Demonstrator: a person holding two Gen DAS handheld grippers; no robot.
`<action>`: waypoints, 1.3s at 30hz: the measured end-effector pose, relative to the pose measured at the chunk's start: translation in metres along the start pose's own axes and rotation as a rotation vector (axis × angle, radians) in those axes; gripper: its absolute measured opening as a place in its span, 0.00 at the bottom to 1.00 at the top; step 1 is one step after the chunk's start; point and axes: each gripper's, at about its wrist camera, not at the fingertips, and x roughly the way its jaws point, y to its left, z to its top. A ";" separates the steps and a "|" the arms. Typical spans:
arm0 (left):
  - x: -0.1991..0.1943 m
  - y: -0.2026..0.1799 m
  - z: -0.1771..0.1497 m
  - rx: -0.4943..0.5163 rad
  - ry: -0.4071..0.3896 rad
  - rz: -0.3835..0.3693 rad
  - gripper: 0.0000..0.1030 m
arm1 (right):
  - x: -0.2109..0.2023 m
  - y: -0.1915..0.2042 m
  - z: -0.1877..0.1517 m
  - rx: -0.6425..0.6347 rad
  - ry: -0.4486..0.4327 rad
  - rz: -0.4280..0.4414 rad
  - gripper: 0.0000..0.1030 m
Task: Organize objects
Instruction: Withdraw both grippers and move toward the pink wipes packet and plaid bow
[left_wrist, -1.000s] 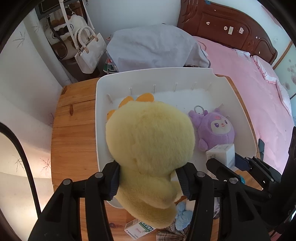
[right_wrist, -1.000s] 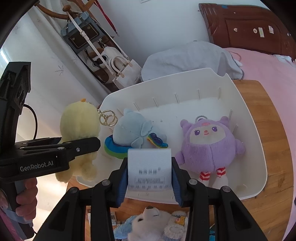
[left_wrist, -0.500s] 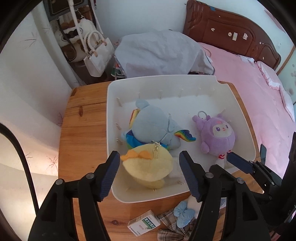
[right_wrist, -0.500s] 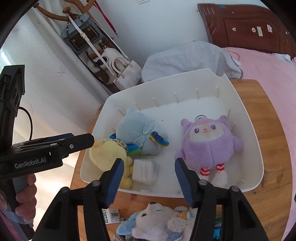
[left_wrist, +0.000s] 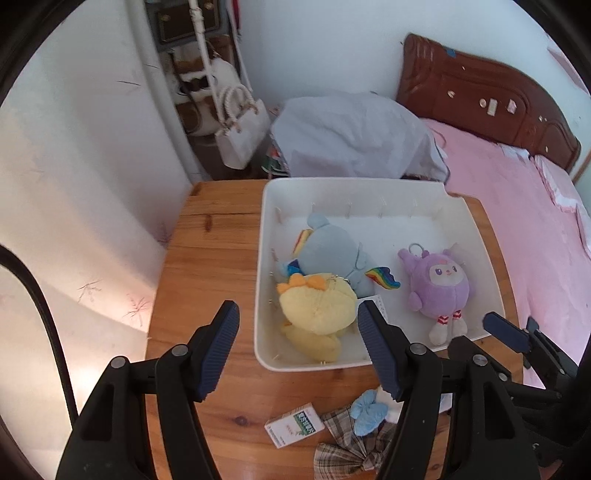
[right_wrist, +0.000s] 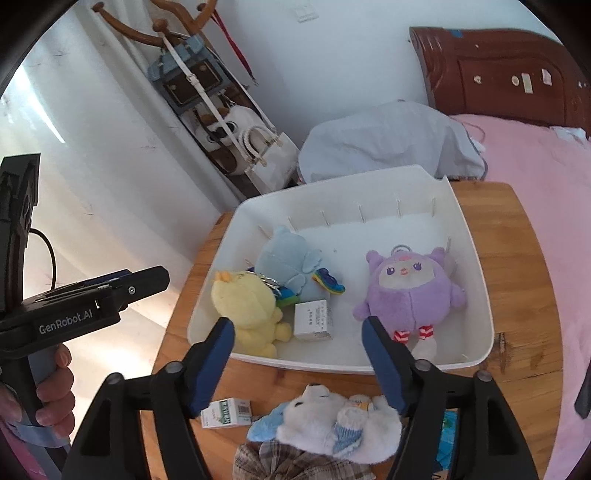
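A white bin (left_wrist: 476, 236) (right_wrist: 476, 258) stands on the wooden table. In it lie a yellow duck plush (left_wrist: 317, 310) (right_wrist: 245, 299), a blue plush (left_wrist: 332, 251) (right_wrist: 291, 258), a purple plush (left_wrist: 441, 288) (right_wrist: 406, 291) and a small white box (right_wrist: 312, 319). My left gripper (left_wrist: 297, 350) is open and empty above the bin's near left corner. My right gripper (right_wrist: 297, 363) is open and empty above the bin's near rim. On the table in front lie a green and white carton (left_wrist: 293, 424) (right_wrist: 227, 411) and a white plush in plaid clothes (right_wrist: 332, 417) (left_wrist: 365, 424).
The table (left_wrist: 207, 258) stands against a white wall on the left. Behind it are a grey covered bundle (left_wrist: 354, 136), hanging bags (right_wrist: 229, 122) and a pink bed (left_wrist: 517, 206) on the right. A blue packet (right_wrist: 448, 439) lies near the white plush.
My left gripper opened and let the yellow duck drop into the bin. My right gripper opened and left the white box in the bin. Both grippers pulled back towards the near table edge.
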 end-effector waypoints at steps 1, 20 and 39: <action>-0.006 0.002 -0.002 -0.008 -0.011 0.009 0.69 | -0.004 0.001 0.000 -0.008 -0.005 0.004 0.74; -0.069 0.047 -0.070 -0.278 -0.055 0.140 0.69 | -0.065 0.039 -0.014 -0.237 -0.037 0.109 0.79; -0.068 0.089 -0.199 -0.646 0.053 0.190 0.70 | -0.036 0.069 -0.086 -0.550 0.113 0.188 0.79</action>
